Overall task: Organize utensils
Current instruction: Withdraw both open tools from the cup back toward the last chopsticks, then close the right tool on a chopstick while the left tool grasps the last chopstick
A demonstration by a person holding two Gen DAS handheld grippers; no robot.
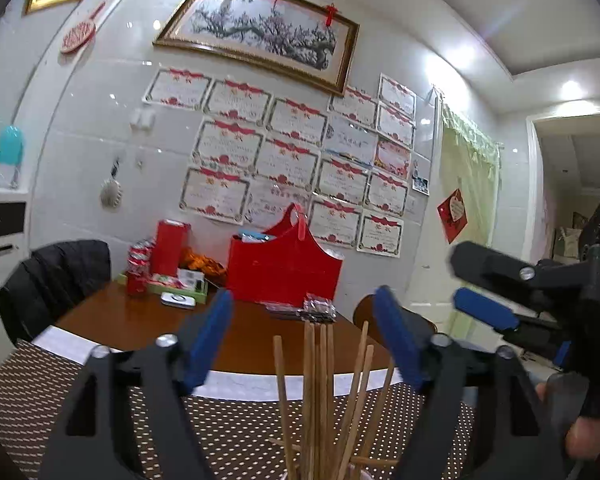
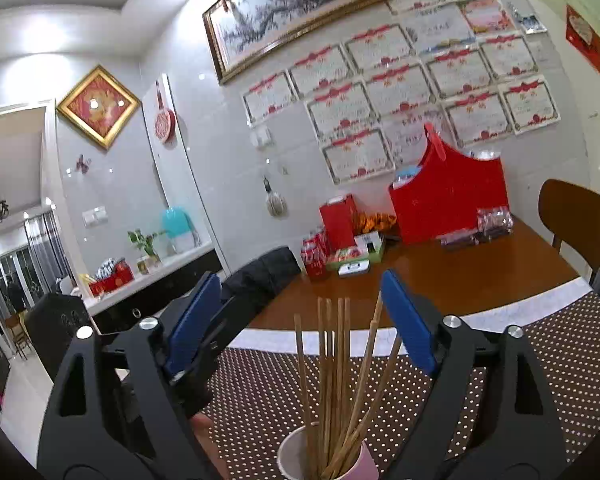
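2 grippers are in play, both mine, both level over the dotted placemat (image 2: 560, 360) at the near edge of the brown table (image 2: 460, 280). Left gripper (image 1: 302, 340): jaws spread wide, nothing between the pads, the chopstick tips rising into the gap without touching either blue pad. Right gripper (image 2: 300, 320): likewise wide open and empty, straddling the same bundle. The chopsticks (image 2: 332, 380), roughly 8 by my count, stand fanned in a pink cup (image 2: 364, 462) on the placemat, directly below and ahead of both tools. Risks, largest first. 1: the cup looks light and top-heavy with long sticks leaning outward; a sideways nudge from either jaw could tip it and scatter everything across the table. 2: the grippers sit close together, the right one visible just beside my left in the left wrist view, so closing in from both sides may knock them together. 3: the sticks splay at different angles; a pinch on 1 could catch a neighbour and drag it out. 4: thin round sticks may slip or twist between flat pads.
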